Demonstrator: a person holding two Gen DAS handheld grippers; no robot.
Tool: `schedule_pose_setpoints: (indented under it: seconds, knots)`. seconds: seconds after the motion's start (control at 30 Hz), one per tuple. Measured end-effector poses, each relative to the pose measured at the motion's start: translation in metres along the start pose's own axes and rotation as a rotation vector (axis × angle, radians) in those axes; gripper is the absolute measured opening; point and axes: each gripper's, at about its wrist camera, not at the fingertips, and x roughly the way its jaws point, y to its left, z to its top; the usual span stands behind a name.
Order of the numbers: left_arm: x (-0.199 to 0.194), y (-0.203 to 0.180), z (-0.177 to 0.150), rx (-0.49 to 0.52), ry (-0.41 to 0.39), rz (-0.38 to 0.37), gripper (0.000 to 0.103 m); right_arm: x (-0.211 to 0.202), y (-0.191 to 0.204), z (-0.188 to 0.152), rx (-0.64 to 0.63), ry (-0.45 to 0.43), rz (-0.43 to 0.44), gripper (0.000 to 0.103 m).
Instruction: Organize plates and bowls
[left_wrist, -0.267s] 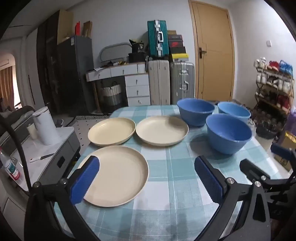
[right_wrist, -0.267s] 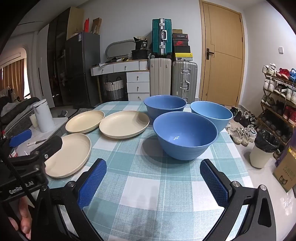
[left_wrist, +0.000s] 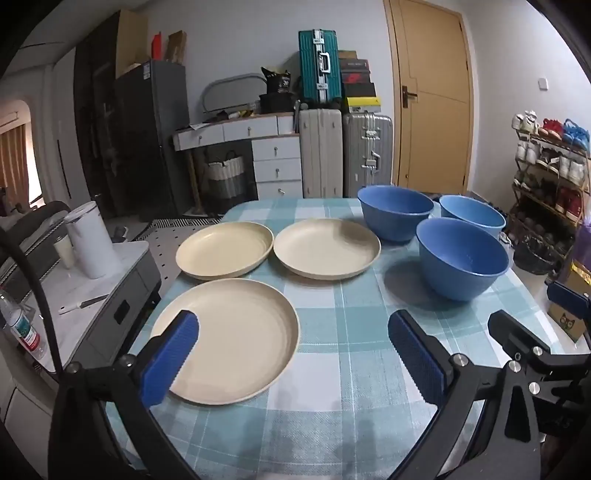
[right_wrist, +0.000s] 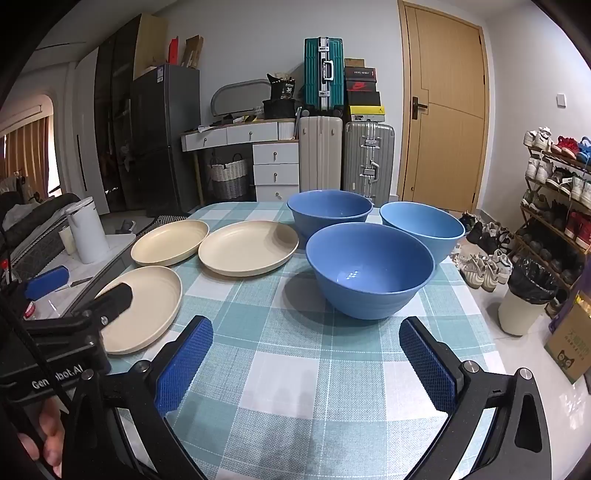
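Three cream plates lie on the checked tablecloth: a near plate (left_wrist: 236, 332) (right_wrist: 147, 306), a far-left plate (left_wrist: 225, 253) (right_wrist: 170, 242) and a middle plate (left_wrist: 327, 246) (right_wrist: 247, 246). Three blue bowls stand to their right: a near bowl (left_wrist: 461, 258) (right_wrist: 369, 269), a far-left bowl (left_wrist: 395, 210) (right_wrist: 328, 210) and a far-right bowl (left_wrist: 472, 218) (right_wrist: 421, 227). My left gripper (left_wrist: 295, 354) is open and empty, its left finger over the near plate. My right gripper (right_wrist: 306, 362) is open and empty, just in front of the near bowl.
The table (right_wrist: 295, 387) has its left edge beside a low cabinet (left_wrist: 92, 295) with a white kettle (left_wrist: 90, 240) and a knife. A shoe rack (right_wrist: 554, 192), bin (right_wrist: 524, 299) and cardboard box stand on the right. Suitcases and drawers stand behind.
Both grippers have moved slightly forward toward the dishes. Nothing on the table has moved.
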Motion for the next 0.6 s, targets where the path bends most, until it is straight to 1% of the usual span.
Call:
schedule_pose_setpoints:
  seconds: [0.03,0.1,0.17,0.27,0.33,0.5,0.6]
  knots:
    - [-0.001,0.000,0.000,0.009,-0.002,-0.003,0.103,0.000,0.000,0.000,0.000,0.000,0.000,0.103]
    - [-0.007,-0.001,-0.001,0.027,-0.029,0.028,0.103,0.000,0.000,0.000,0.000,-0.003,-0.002,0.103]
    - [-0.010,0.005,0.000,0.011,-0.044,0.035,0.103,0.000,-0.001,0.000,0.003,-0.006,-0.003,0.103]
    - [-0.007,0.010,0.000,0.006,-0.021,0.012,0.103,0.001,-0.002,0.000,0.010,-0.010,-0.005,0.103]
    - [-0.002,0.006,0.000,0.014,-0.005,0.021,0.103,-0.002,-0.002,0.000,0.013,-0.013,-0.005,0.103]
    - [-0.008,0.004,-0.003,0.005,-0.043,0.045,0.103,-0.005,-0.004,0.001,0.020,-0.023,-0.003,0.103]
    - [-0.009,0.005,-0.003,0.009,-0.042,0.030,0.103,-0.006,-0.005,0.002,0.019,-0.024,-0.006,0.103]
